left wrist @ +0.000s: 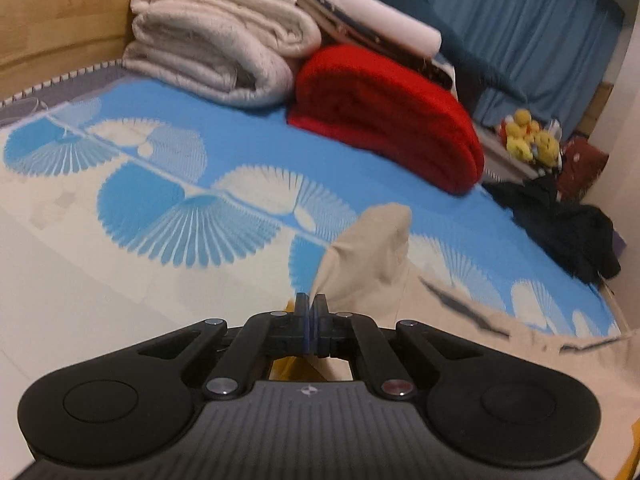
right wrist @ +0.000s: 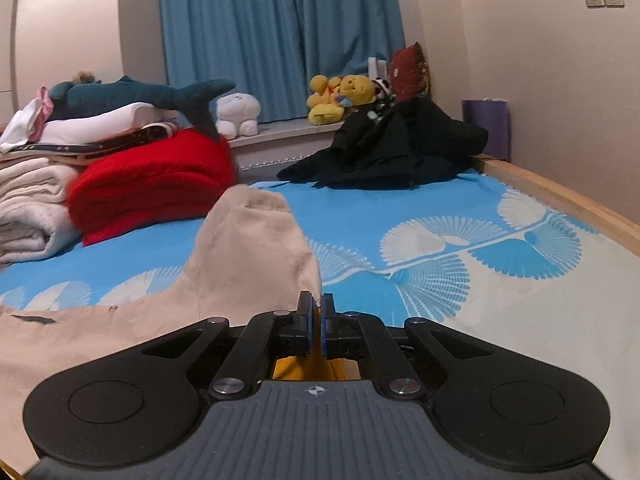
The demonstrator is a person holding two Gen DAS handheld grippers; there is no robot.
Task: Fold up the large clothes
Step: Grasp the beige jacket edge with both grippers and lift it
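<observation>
A large beige garment [left wrist: 372,256] lies on the bed's blue and cream sheet [left wrist: 140,208]. In the left wrist view my left gripper [left wrist: 311,300] is shut, and a beige fold rises from between its fingertips and stretches away to the right. In the right wrist view my right gripper [right wrist: 316,302] is shut on an edge of the same beige garment [right wrist: 248,256], which bulges up just ahead and spreads to the left over the sheet [right wrist: 460,264]. Both pinched edges are lifted off the sheet.
At the head of the bed are a folded red blanket [left wrist: 392,120], stacked cream blankets [left wrist: 216,44] and a plush shark [right wrist: 136,96]. A heap of dark clothes [right wrist: 392,148] lies at the far corner. Yellow plush toys [right wrist: 340,96] sit on the sill before blue curtains [right wrist: 280,32]. A wooden bed rail [right wrist: 568,196] runs along the right.
</observation>
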